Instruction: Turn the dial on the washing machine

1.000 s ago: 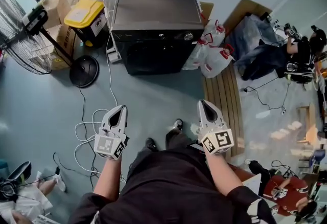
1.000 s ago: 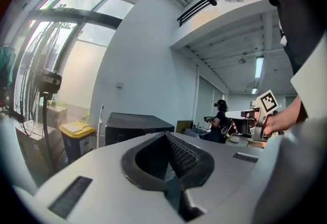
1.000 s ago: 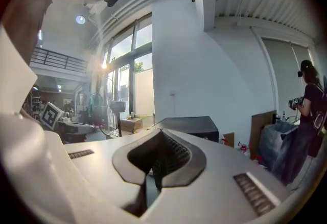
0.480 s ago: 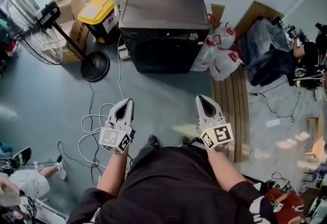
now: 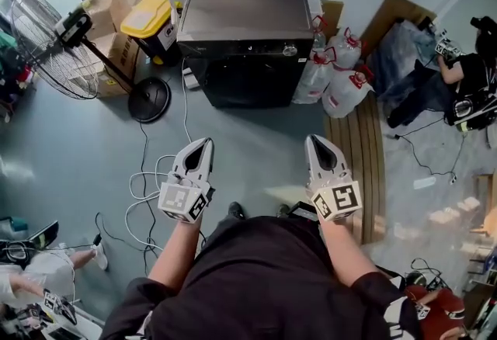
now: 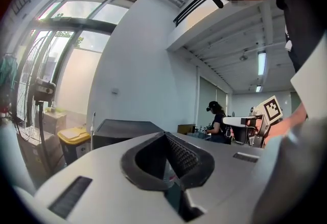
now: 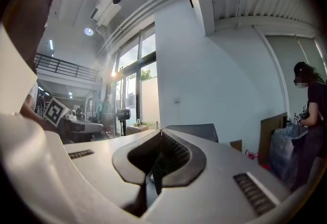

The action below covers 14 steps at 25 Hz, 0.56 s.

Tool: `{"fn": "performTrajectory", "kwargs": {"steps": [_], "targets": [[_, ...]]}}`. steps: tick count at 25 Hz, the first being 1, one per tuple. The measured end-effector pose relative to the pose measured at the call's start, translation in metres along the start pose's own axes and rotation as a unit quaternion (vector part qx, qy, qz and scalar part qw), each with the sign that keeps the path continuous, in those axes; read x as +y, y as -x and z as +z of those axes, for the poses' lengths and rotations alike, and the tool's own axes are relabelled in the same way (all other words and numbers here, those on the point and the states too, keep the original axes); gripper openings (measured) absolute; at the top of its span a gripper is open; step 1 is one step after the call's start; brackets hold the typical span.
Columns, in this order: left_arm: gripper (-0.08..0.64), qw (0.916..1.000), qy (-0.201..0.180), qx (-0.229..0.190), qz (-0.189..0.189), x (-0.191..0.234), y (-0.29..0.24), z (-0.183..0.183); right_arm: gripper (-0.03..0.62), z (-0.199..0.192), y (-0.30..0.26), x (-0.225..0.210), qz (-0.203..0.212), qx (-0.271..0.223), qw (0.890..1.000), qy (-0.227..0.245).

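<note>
Before washing machine (image 5: 242,36), fingers (image 5: 183,172) together, empty

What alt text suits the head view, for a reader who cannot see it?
From above, a person holds the left gripper and right gripper, both shut and empty, toward a dark washing machine some way off. A pedestal fan stands left of it.

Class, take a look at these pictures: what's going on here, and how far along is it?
A person stands on the floor facing a dark washing machine, holding a gripper in each hand. The left gripper and right gripper both point towards the machine with their jaws closed on nothing. Open floor separates them from it, so the dial at the front panel's right end is untouched. A standing fan is off to the left.
</note>
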<state>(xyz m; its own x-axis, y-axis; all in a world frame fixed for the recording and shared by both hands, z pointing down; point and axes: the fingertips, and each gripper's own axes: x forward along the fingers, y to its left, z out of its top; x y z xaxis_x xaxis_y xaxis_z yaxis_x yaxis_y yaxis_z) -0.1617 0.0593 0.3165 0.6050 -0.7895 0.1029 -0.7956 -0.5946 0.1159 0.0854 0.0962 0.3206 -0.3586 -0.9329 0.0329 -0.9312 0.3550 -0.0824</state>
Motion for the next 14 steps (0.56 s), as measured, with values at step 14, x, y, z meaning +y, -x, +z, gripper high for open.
{"fn": "performTrajectory", "kwargs": {"steps": [14], "targets": [[0.015, 0.9998, -0.002, -0.019, 0.009, 0.0006, -0.0029, 0.0038, 0.021, -0.0030, 0.0066, -0.0105, -0.009, -0.001, 1.000, -0.002]]}}
